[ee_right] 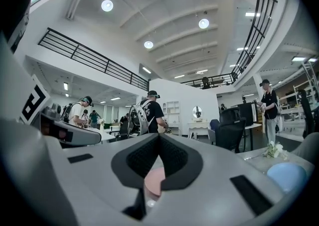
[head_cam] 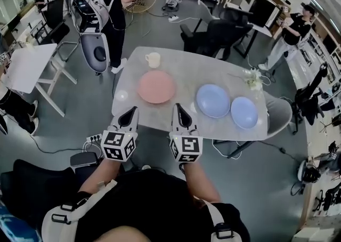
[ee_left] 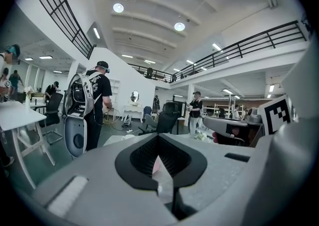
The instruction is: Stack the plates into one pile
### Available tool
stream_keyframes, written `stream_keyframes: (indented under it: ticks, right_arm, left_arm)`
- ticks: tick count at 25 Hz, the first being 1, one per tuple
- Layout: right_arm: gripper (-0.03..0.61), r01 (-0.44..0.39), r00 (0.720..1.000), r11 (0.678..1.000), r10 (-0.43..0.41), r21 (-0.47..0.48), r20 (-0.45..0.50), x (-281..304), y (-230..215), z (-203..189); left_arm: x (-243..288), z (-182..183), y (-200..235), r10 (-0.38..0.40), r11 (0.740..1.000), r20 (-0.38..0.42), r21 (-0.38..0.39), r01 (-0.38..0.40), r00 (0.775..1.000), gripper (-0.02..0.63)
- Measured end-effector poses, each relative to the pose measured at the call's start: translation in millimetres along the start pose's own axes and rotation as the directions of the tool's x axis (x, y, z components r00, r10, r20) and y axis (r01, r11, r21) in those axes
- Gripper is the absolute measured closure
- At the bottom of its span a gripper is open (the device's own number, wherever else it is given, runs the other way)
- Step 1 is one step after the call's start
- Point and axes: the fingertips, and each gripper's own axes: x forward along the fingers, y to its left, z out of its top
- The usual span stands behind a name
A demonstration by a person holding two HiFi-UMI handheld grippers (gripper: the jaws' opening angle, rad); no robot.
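Nothing's stacked so far, so I'd guess this is just a ready pose. The left gripper (head_cam: 131, 113) and right gripper (head_cam: 179, 111) hang at the near edge of the table (head_cam: 186, 65), jaws pressed together, nothing in them. The pink plate (head_cam: 156, 86) lies flat right ahead. The bigger blue plate (head_cam: 212, 100) and smaller blue plate (head_cam: 244, 112) sit off right, rims maybe touching, hard to tell.

Grey floor (head_cam: 66, 121), black office chairs (head_cam: 218, 35) beyond, white table (head_cam: 26, 65) off left, round ceiling lights (ee_left: 118, 7) glowing above a black-railed balcony (ee_left: 279, 33).
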Motion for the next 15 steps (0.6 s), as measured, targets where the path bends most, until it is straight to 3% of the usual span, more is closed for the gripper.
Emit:
stream_keyframes:
  ticks: [15]
  right_arm:
    - [0.569, 0.025, 0.997, 0.998, -0.028, -0.050, -0.068, 60.7, 3.4, -19.0]
  left_arm:
    - [39.8, -1.3, 59.8, -0.035, 0.998, -0.001, -0.056, 0.035, 0.999, 0.611]
